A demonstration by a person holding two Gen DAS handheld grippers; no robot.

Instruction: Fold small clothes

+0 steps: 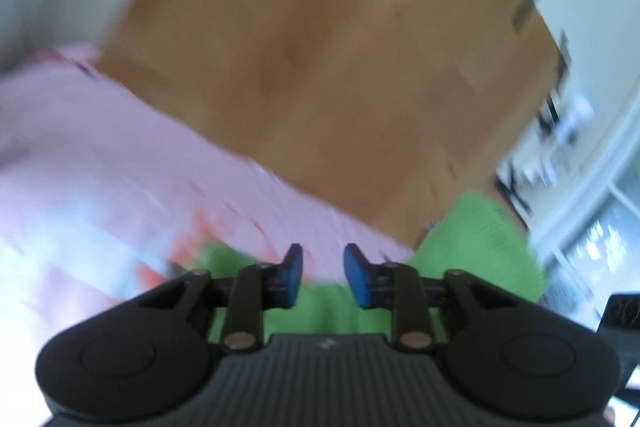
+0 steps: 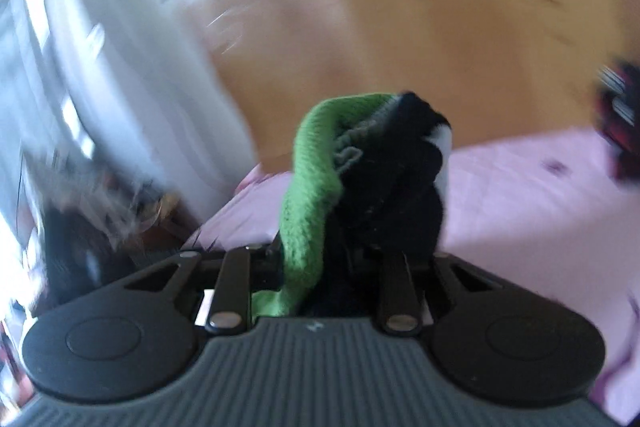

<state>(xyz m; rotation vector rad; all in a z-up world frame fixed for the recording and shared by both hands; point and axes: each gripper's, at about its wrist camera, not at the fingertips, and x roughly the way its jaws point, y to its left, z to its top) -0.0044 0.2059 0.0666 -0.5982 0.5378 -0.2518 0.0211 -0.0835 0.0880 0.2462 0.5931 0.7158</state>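
You are holding the left gripper with its blue pads apart and nothing between them. In the left wrist view, a pink cloth is spreading across the left side over the wooden floor, and a green knitted garment is lying just under and to the right of the fingers, near the camera. The whole view is blurred, so finer detail of the printed patches on the pink cloth is not readable.

You are clamping the right gripper on a bunched green-and-black knitted garment, which is standing up between the fingers and hiding their tips. In the right wrist view, the green strip is running up the left side of the bundle, with black fabric and a small white patch to its right. The pink cloth is lying beyond it on the right, with the wooden floor farther off.
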